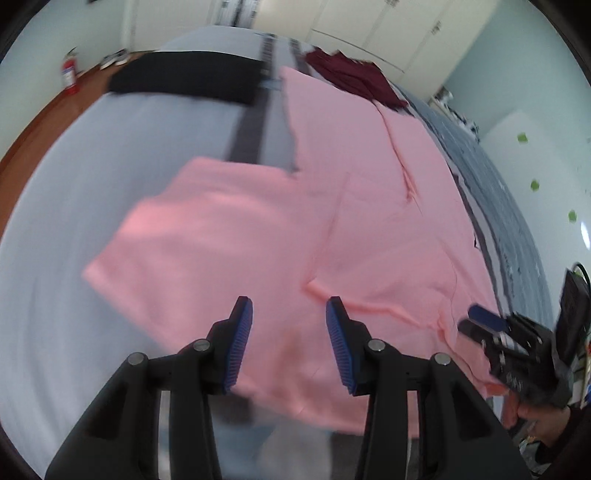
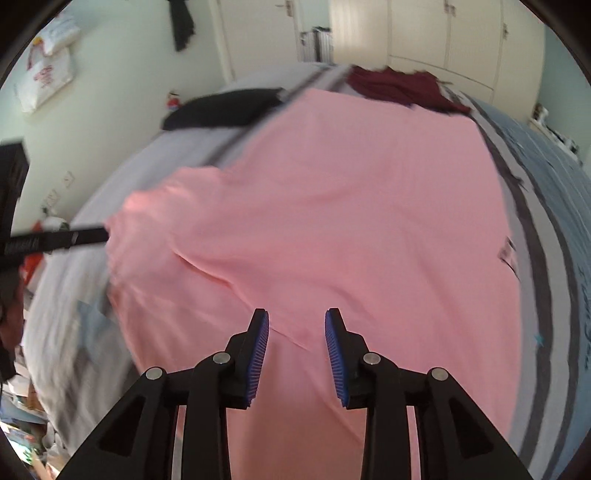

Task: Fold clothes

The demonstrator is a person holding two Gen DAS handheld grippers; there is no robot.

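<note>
A pink shirt lies spread flat on the bed, one sleeve reaching out to the left; it fills the right wrist view too. My left gripper is open and empty, hovering over the shirt's near edge by the sleeve. My right gripper is open and empty above the shirt's near part; it also shows at the right edge of the left wrist view. A black bar of the left gripper shows at the sleeve end in the right wrist view.
A folded black garment and a crumpled maroon garment lie at the far end of the grey striped bed. A red fire extinguisher stands on the wooden floor at left. White wardrobes stand behind.
</note>
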